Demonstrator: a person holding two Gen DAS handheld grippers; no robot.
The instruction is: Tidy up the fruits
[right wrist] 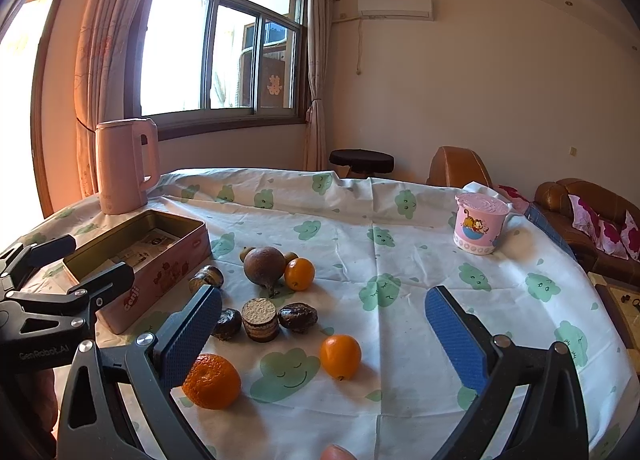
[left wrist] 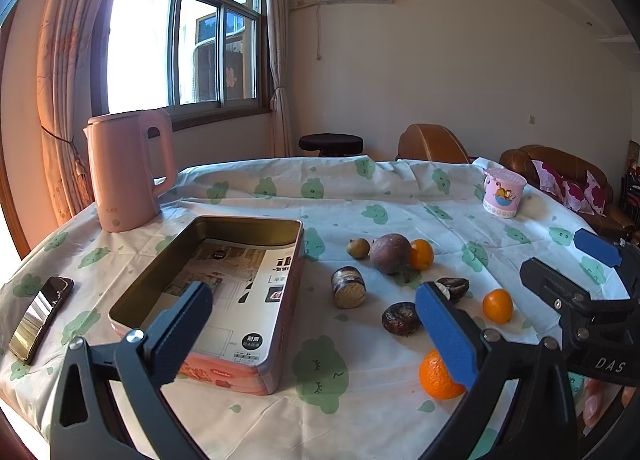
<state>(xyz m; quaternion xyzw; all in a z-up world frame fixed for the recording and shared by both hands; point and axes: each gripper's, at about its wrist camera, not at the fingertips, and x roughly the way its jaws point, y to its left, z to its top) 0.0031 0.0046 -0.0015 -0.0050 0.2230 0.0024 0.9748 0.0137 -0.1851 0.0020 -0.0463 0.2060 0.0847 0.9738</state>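
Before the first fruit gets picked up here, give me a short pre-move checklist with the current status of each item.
1. Left gripper open, holding nothing: ok.
2. Right gripper open, holding nothing: ok.
3. Tin box lid off, only paper inside, room for fruit: ok.
4. Mandarin on the cloth, nothing on top of it: ok.
5. Small orange fruit clear of its neighbours: ok.
6. Dark round fruit free to lift alone: not ok, an orange fruit sits against it.
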